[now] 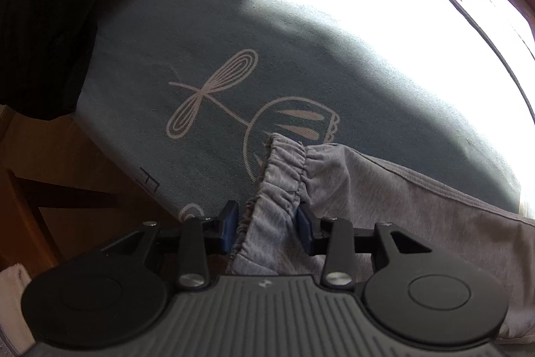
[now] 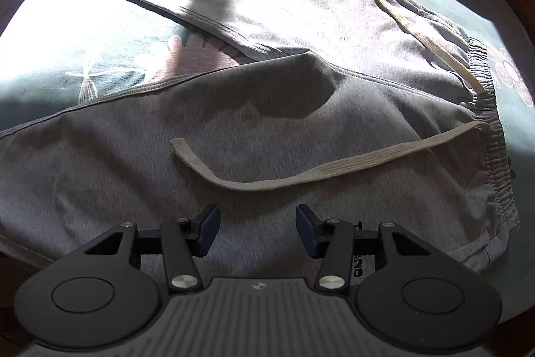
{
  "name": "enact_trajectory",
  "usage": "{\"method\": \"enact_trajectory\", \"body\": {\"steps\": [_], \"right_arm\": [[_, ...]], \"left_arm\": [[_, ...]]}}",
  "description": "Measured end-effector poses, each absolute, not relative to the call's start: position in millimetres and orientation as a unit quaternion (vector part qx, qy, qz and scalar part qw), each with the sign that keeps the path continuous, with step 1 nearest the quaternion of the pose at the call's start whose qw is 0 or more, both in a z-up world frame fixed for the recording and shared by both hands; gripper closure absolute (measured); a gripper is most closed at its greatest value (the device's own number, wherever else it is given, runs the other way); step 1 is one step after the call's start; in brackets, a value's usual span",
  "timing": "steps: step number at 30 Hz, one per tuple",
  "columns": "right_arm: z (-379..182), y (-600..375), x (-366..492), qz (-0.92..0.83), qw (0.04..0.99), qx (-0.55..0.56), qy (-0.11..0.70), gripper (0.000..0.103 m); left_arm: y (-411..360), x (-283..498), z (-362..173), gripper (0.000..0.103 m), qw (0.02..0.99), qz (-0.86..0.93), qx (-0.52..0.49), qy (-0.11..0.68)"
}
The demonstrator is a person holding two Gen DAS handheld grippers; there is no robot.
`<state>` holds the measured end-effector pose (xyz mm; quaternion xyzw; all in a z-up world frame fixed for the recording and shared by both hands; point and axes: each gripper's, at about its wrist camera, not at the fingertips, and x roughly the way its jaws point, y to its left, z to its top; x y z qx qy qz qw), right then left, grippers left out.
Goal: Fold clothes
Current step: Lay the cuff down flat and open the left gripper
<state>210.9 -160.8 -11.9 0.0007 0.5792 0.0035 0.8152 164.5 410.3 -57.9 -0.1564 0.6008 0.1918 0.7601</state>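
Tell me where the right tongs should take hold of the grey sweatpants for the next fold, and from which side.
Probably the gathered waistband at the right end of the grey sweatpants. It is a thick ridged edge lying flat on the bed sheet, so it gives more to pinch than the smooth cloth. Come from above at that outer edge, clear of the loose drawstring.

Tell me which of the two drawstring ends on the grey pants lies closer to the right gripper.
The drawstring end lying loose across the near leg, just ahead of the right gripper. The other runs along the far leg toward the waistband.
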Motion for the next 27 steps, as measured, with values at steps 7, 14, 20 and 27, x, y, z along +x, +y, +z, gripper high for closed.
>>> {"method": "enact_trajectory", "body": {"steps": [7, 14, 20, 27], "right_arm": [[-7, -135, 224, 0.026, 0.822, -0.010, 0.569, 0.047], [2, -73, 244, 0.123, 0.830, -0.049, 0.541, 0.047], [8, -17, 263, 0.178, 0.833, -0.071, 0.520, 0.047], [2, 24, 263, 0.199, 0.821, -0.087, 0.528, 0.047]], "left_arm": [[442, 149, -42, 0.054, 0.765, 0.225, -0.148, 0.585], [419, 164, -51, 0.054, 0.796, 0.139, -0.092, 0.582], [389, 182, -79, 0.054, 0.804, 0.012, -0.159, 0.574], [412, 184, -112, 0.054, 0.788, 0.035, -0.222, 0.573]]}}
